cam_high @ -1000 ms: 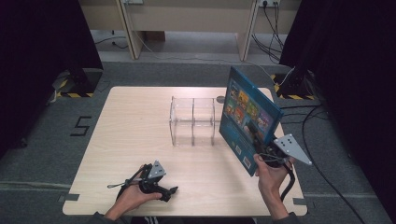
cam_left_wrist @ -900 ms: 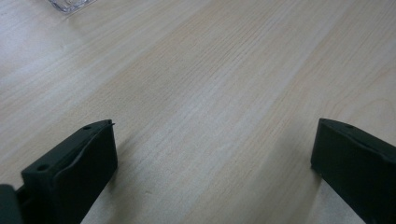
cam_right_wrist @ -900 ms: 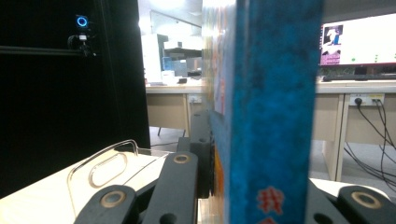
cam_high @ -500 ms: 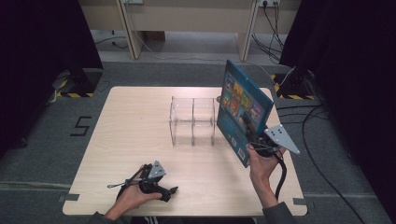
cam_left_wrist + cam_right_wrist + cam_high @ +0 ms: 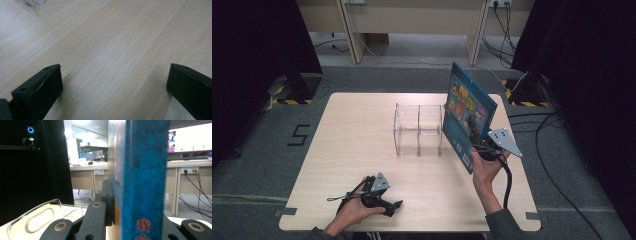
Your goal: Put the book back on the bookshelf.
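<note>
Beside the clear rack (image 5: 418, 129), the right gripper (image 5: 482, 149) clamps the blue book (image 5: 468, 116); left gripper (image 5: 393, 206) agape.

Your right gripper (image 5: 477, 145) has carried the blue book (image 5: 468, 117) across the surface (image 5: 362, 125) toward the clear plastic rack (image 5: 418, 129). A second ago the book stood well to the right of the rack, with a strip of bare wood between them. Now its left edge sits just beside the rack's right wall, overlapping it in the high view; you cannot tell whether they touch. The book has also turned, so more of its picture cover faces the camera. Your right hand (image 5: 484, 172) and forearm now reach further in over the surface.
</note>
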### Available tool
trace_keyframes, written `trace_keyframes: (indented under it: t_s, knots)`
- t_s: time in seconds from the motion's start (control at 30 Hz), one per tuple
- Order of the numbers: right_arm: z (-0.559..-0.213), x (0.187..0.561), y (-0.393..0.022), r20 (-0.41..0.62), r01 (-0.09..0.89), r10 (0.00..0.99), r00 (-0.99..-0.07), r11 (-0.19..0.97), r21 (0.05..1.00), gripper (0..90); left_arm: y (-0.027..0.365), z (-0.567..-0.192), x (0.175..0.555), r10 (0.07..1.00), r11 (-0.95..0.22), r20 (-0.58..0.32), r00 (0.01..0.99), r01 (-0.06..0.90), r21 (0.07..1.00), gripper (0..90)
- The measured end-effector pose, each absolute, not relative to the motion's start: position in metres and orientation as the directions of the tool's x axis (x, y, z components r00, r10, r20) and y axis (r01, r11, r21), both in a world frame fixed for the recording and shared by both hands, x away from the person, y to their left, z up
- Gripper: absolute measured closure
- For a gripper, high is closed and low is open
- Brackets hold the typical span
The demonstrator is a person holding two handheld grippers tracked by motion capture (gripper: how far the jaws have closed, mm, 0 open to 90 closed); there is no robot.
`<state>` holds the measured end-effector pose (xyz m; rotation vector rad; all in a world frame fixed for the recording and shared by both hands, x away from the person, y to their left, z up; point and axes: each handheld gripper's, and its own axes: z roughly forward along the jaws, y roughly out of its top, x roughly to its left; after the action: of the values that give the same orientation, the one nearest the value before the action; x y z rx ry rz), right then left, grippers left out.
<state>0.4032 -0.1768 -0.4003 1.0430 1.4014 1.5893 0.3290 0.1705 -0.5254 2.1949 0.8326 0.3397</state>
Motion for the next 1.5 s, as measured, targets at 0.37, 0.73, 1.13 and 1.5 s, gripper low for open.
trace_keyframes:
  t_s: [0.37, 0.73, 1.13, 1.5]
  knots:
    - [-0.407, 0.415, -0.171, 0.09, -0.02, 0.926, -0.367, -0.104, 0.994, 82.3, 0.17, -0.525, 0.329, 0.654, -0.508, -0.016, 0.756, 0.456, 0.731, 0.0]
    - [-0.415, 0.423, -0.163, 0.093, -0.023, 0.923, -0.373, -0.11, 0.994, 82.2, 0.169, -0.525, 0.328, 0.652, -0.509, -0.016, 0.758, 0.454, 0.731, 0.0]
    - [-0.423, 0.416, -0.165, 0.136, -0.004, 0.919, -0.37, -0.148, 0.989, 80.9, 0.169, -0.525, 0.327, 0.646, -0.513, -0.016, 0.763, 0.45, 0.731, 0.0]
    - [-0.426, 0.406, -0.174, 0.121, 0.021, 0.927, -0.356, -0.121, 0.992, 80.7, 0.169, -0.526, 0.327, 0.646, -0.511, -0.018, 0.763, 0.45, 0.733, 0.0]
